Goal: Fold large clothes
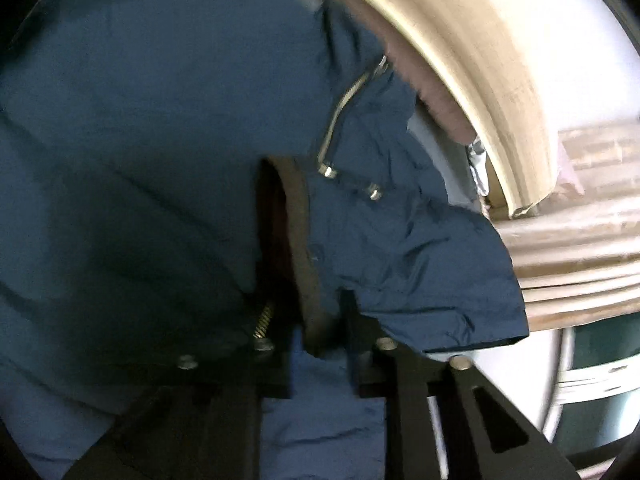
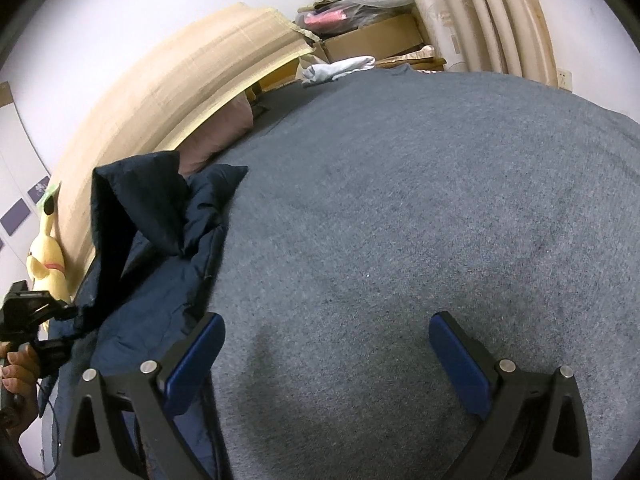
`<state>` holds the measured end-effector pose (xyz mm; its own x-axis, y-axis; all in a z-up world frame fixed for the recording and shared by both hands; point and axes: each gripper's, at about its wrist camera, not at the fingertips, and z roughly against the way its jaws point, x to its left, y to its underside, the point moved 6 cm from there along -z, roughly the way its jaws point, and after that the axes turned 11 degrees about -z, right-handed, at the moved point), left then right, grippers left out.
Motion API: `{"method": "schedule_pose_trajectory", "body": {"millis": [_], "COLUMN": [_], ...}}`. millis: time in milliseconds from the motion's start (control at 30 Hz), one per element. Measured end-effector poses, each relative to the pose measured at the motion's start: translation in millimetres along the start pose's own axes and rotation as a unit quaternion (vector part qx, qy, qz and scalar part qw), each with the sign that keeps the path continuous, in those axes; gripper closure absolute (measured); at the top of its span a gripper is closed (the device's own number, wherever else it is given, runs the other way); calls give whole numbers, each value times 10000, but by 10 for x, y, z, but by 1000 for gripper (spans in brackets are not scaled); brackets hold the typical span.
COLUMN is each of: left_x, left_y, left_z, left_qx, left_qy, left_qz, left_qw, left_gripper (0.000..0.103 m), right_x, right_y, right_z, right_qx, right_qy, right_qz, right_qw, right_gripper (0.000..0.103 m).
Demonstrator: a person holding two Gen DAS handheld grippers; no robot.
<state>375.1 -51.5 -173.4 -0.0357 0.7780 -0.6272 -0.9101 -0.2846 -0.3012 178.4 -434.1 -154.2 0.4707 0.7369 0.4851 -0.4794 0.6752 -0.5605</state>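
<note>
A navy padded jacket (image 1: 160, 160) fills the left wrist view, with a silver zipper (image 1: 340, 108), snap buttons (image 1: 328, 171) and a brown-lined edge. My left gripper (image 1: 312, 320) is shut on that edge, fabric bunched between its black fingers. In the right wrist view the jacket (image 2: 160, 220) lies at the left side of the grey bed cover (image 2: 400, 200), one part pulled up into a peak. The left gripper (image 2: 74, 314) grips its edge there, held by a hand (image 2: 20, 372). My right gripper (image 2: 326, 320) hovers open over bare cover beside the jacket, its blue pads holding nothing.
A tan headboard (image 2: 180, 72) and a pink pillow (image 2: 216, 136) run along the far left edge of the bed. A yellow plush toy (image 2: 46, 256) sits by the jacket. White cloth (image 2: 340, 68), cardboard boxes (image 2: 372, 36) and a curtain (image 2: 480, 12) stand beyond the bed's far end.
</note>
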Motion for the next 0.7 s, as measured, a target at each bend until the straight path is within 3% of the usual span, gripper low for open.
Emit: {"method": "schedule_pose_trajectory", "body": {"millis": [133, 233, 300, 400, 533, 600, 700], "left_x": [-79, -54, 24, 243, 474, 596, 680], "left_y": [-247, -490, -578, -622, -619, -604, -612], "left_z": [527, 914, 1024, 1060, 943, 860, 762], "left_qx": [-698, -1194, -1268, -1269, -1133, -1048, -976], "left_qy": [-606, -1130, -1412, -1782, -2000, -2057, -2120], "left_qz": [-864, -1409, -1668, -1849, -1835, -1808, -1849], "left_qw": [9920, 9763, 9675, 9581, 9558, 9560, 9546], "left_gripper": [91, 91, 91, 92, 92, 92, 92], "right_x": [19, 78, 136, 399, 975, 1216, 1355], "right_y": [-14, -66, -176, -488, -739, -703, -596], "right_z": [-18, -12, 72, 276, 139, -180, -674], "right_qx": [104, 282, 222, 2, 652, 1395, 1960], "right_qy": [73, 206, 58, -574, -1752, -2204, -2070], "right_qz": [67, 170, -19, -439, -989, -1473, -1907], "right_qw": [9999, 9992, 9997, 9974, 9774, 9541, 9394], "right_gripper": [0, 0, 0, 0, 0, 0, 0]}}
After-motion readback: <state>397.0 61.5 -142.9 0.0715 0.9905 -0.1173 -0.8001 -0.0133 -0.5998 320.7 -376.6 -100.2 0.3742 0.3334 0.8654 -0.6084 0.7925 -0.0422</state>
